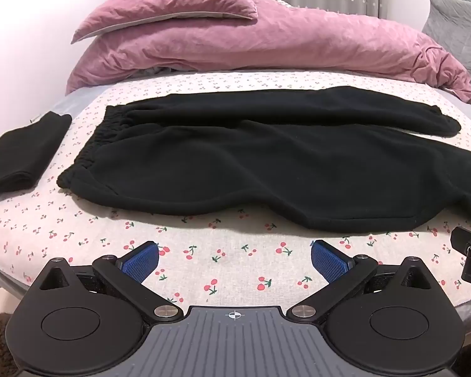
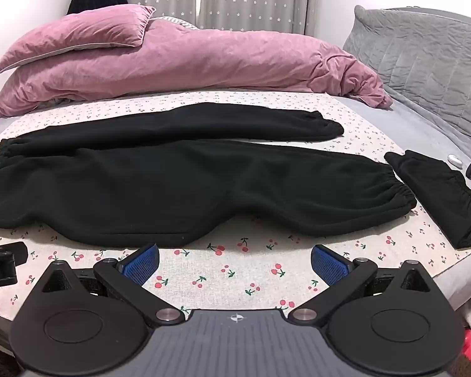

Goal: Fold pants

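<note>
Black pants (image 1: 251,160) lie flat across the cherry-print sheet (image 1: 235,270), waistband at the left, both legs running right; they also show in the right wrist view (image 2: 172,182), with elastic cuffs at the right. My left gripper (image 1: 235,257) is open and empty, hovering just in front of the pants' near edge. My right gripper (image 2: 235,259) is open and empty, also just short of the near edge, to the right of the left one. Each gripper's body shows at the edge of the other's view.
A folded black garment (image 1: 22,154) lies left of the pants. Another black garment (image 2: 439,194) lies at the right. A pink duvet (image 1: 251,40) and pillow (image 1: 166,9) lie behind. A grey pillow (image 2: 424,59) stands at the right. Small objects (image 2: 455,159) sit beside it.
</note>
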{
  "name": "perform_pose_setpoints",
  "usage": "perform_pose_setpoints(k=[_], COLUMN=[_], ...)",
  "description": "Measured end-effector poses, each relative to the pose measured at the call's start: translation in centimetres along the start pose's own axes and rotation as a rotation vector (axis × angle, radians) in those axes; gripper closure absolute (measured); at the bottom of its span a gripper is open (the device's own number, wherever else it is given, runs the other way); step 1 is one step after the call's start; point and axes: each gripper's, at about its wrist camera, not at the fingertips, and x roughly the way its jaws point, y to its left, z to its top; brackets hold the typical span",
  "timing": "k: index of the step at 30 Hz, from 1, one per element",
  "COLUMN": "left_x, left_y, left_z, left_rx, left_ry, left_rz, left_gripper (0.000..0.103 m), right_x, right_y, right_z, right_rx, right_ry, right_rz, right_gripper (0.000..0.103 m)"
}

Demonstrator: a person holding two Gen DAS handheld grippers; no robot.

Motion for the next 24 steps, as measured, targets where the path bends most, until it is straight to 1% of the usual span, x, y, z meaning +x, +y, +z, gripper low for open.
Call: perform_pose_setpoints(k=[24], left_x=[-0.03], left_y=[-0.01], left_z=[0.07], left_rx=[-0.001], left_ry=[0.002], left_rz=[0.0], left_gripper=[0.0], right_x=[0.03], right_y=[0.06], right_z=[-0.14], right_rx=[0.0], right_ry=[0.002], right_rz=[0.004], right_gripper=[0.0])
